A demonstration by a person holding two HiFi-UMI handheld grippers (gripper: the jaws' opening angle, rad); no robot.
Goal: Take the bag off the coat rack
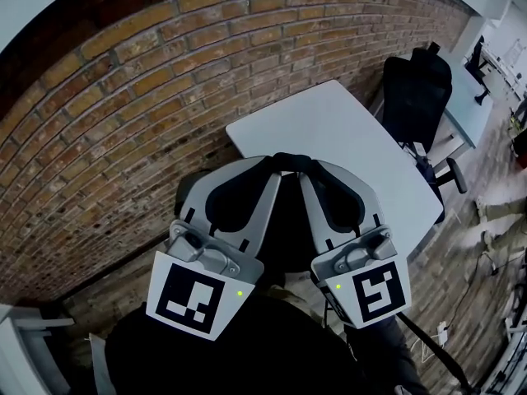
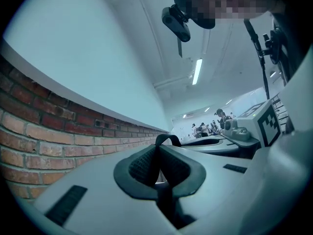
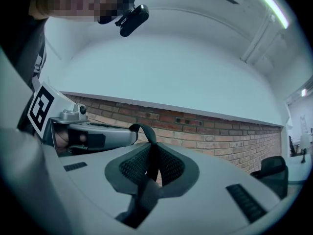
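A black strap (image 1: 290, 161) of the bag runs between both grippers, which are held up side by side in front of the brick wall. My left gripper (image 1: 273, 169) is shut on the strap, whose loop (image 2: 167, 139) stands up above its ribbed pads. My right gripper (image 1: 308, 171) is shut on the same strap, with the loop (image 3: 144, 131) rising over its jaws too. The bag's dark body (image 1: 288, 230) hangs below, mostly hidden by the grippers. No coat rack is in view.
A brick wall (image 1: 99, 122) fills the left and back. A white table (image 1: 346, 134) stands just beyond the grippers, with a black office chair (image 1: 416, 97) behind it. Wooden floor with a cable (image 1: 461, 286) lies to the right. People (image 2: 210, 127) stand far off.
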